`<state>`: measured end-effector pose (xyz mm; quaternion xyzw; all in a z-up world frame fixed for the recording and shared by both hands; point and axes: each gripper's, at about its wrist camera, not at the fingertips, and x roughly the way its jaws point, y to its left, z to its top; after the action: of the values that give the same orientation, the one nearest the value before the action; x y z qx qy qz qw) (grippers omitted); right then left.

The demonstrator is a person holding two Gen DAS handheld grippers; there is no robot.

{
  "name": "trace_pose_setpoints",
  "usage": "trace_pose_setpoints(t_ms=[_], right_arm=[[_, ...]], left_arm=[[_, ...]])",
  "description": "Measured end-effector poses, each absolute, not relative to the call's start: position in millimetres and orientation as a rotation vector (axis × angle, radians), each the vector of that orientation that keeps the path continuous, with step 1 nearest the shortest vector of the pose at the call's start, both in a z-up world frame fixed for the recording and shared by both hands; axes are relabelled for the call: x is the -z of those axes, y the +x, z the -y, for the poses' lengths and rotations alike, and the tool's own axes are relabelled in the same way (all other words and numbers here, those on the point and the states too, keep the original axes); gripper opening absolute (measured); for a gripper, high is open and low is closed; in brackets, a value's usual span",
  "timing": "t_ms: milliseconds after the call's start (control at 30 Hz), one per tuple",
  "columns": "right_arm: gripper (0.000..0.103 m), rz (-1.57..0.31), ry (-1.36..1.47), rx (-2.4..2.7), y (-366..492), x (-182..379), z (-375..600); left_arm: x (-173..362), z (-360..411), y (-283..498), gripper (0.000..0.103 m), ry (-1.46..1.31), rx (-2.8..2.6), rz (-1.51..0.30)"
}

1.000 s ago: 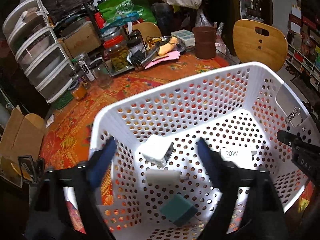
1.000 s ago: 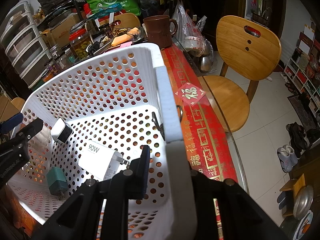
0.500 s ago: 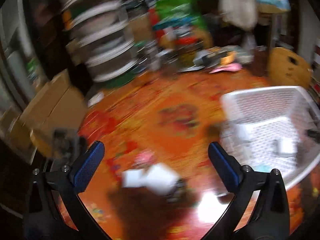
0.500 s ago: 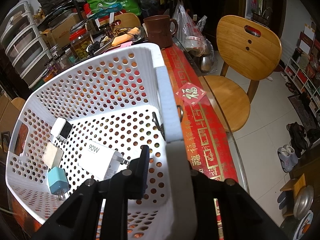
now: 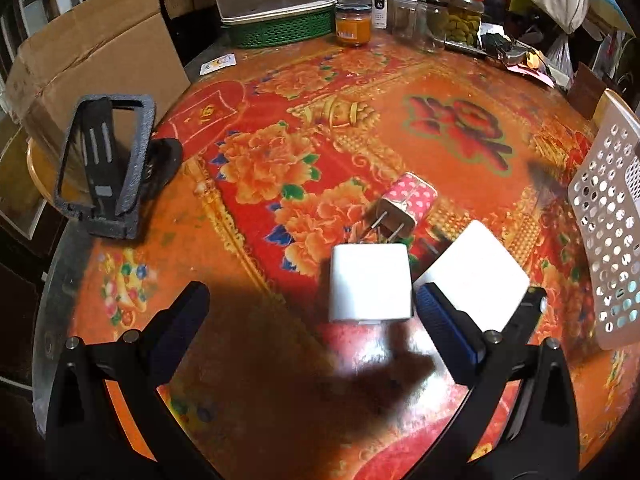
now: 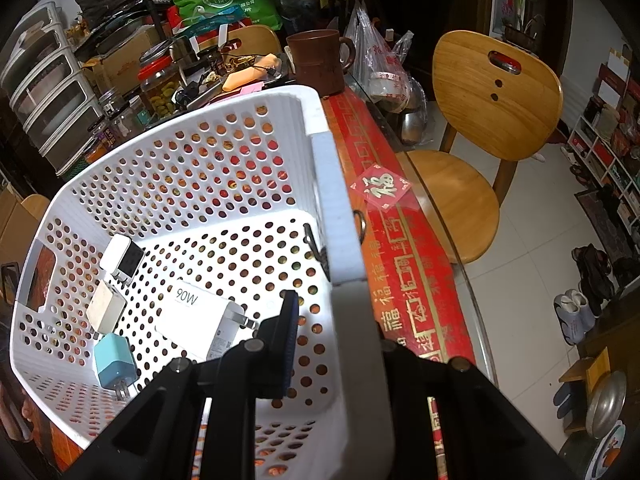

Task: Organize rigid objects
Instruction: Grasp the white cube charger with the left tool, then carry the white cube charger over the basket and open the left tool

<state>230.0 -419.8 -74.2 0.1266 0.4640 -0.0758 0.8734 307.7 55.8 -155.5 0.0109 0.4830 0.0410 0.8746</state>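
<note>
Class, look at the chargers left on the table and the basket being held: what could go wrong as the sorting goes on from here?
1. The open left hand-held gripper hovers by two white chargers lying close together; closing could knock or pinch both.
2. The pink dotted charger lies prongs toward them, which may snag.
3. The right hand-held gripper clamps only the basket wall; the basket could tip.

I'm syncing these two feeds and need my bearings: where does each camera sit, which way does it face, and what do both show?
Left wrist: on the left gripper, tilted down at the tablecloth and three chargers; its open fingers show.
Right wrist: on the right gripper, tilted down along the white basket; its fingers are clamped on the wall.
Shared: the basket and the olive jar.
</note>
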Motion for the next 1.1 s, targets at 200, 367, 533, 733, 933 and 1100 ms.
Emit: trace_pose_setpoints(t_ms=[200, 367, 533, 733, 933, 1100], right_arm=[[0.02, -0.969, 0.264, 0.159, 231, 74, 420], [0.02, -0.969, 0.265, 0.159, 230, 74, 420], [0.02, -0.973, 0.264, 0.156, 229, 74, 421], [0.02, -0.971, 0.263, 0.151, 227, 74, 421], [0.02, -0.968, 0.262, 0.15, 228, 74, 421], [0.021, -0.969, 0.262, 0.149, 227, 74, 421]], left_arm=[[174, -50, 326, 0.096, 0.006, -0.099, -1.037], [170, -49, 329, 0.054, -0.064, -0.033, -1.033], [162, -39, 327, 0.04, 0.002, -0.054, -1.02], [129, -52, 320, 0.04, -0.005, -0.095, -0.951], [78, -63, 316, 0.04, 0.002, -0.202, -0.842], [52, -56, 313, 0.04, 0.015, -0.201, -0.805]])
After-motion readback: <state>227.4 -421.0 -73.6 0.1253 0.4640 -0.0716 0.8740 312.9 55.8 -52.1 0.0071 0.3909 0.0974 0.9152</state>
